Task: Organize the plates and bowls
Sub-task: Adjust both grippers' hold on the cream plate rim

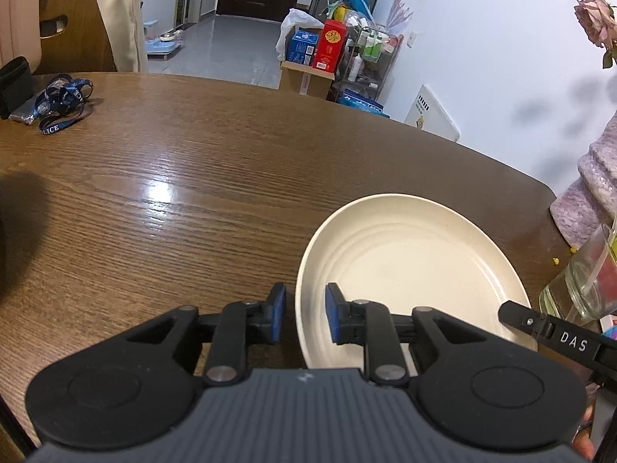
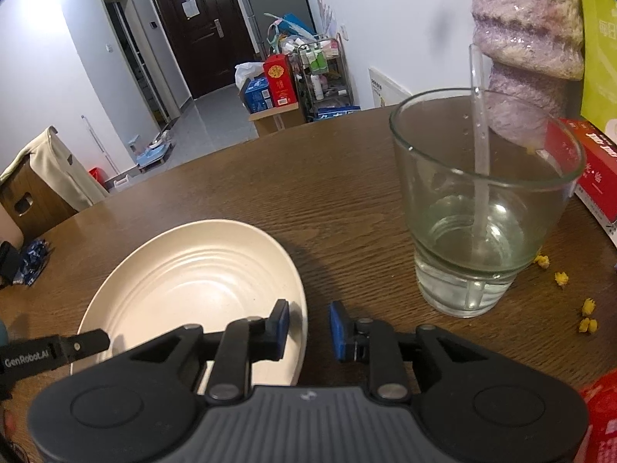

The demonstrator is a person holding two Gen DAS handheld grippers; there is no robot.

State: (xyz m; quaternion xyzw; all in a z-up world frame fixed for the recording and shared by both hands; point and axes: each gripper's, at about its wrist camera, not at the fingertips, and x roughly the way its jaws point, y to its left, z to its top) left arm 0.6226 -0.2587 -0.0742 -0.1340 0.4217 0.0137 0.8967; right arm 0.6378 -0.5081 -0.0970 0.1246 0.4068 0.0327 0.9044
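A cream ribbed plate (image 1: 416,266) lies on the brown wooden table (image 1: 173,193); it also shows in the right wrist view (image 2: 193,285). My left gripper (image 1: 305,314) is open and astride the plate's left rim, one finger outside, one over the plate. My right gripper (image 2: 308,326) is open and astride the plate's right rim. Neither jaw pair is closed on the rim. The tip of the right gripper (image 1: 516,314) shows over the plate's near right edge, and the left gripper's tip (image 2: 88,341) shows at the plate's left edge. No bowl is in view.
A glass (image 2: 482,208) with a glass straw stands just right of the plate. A red box (image 2: 590,169) and yellow crumbs (image 2: 586,312) lie at the right. A purple wrapped vase (image 2: 528,38) stands behind the glass. A blue lanyard (image 1: 61,100) lies at the far left.
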